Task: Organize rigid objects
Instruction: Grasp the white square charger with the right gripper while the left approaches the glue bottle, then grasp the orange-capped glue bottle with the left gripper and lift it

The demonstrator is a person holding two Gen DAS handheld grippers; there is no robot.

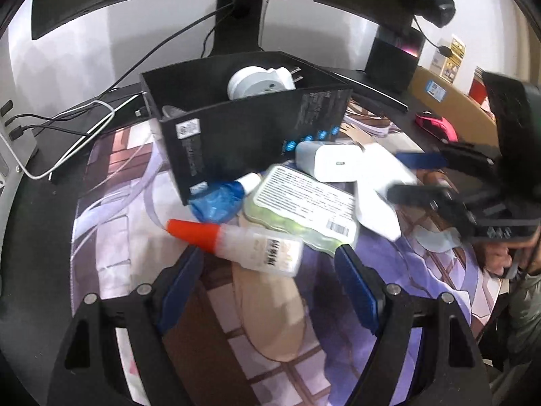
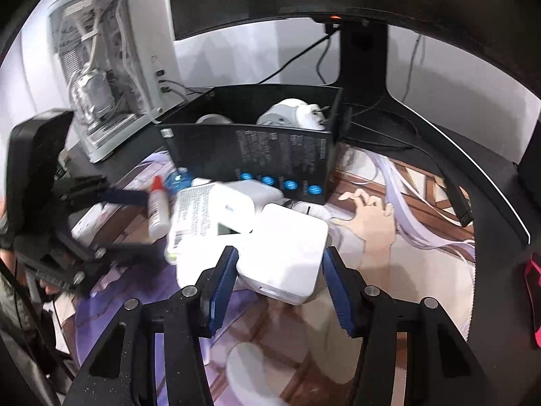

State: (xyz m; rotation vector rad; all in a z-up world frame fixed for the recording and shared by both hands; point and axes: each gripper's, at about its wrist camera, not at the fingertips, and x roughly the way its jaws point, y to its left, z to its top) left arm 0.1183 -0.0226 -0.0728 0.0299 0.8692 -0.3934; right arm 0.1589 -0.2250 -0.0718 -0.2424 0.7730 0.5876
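Note:
A black open box [image 1: 250,135] [image 2: 270,165] stands on the desk mat and holds a white plug adapter [image 1: 260,81] [image 2: 297,115]. In front of it lies a pile: a glue bottle with an orange cap [image 1: 243,240] [image 2: 158,209], a green pack with a white label [image 1: 304,209], a blue-wrapped item [image 1: 216,199], a white charger [image 1: 331,162] [image 2: 233,208] and a white square box [image 2: 287,253]. My left gripper [image 1: 270,287] is open, its fingers either side of the glue bottle's base. My right gripper [image 2: 280,291] [image 1: 405,176] is open around the white square box.
A monitor stand [image 1: 236,17] and cables [image 1: 67,128] are behind the box. A white PC case [image 2: 108,67] stands at the left. A pink mouse [image 1: 436,127] lies at the right. The printed desk mat [image 2: 389,237] covers the desk.

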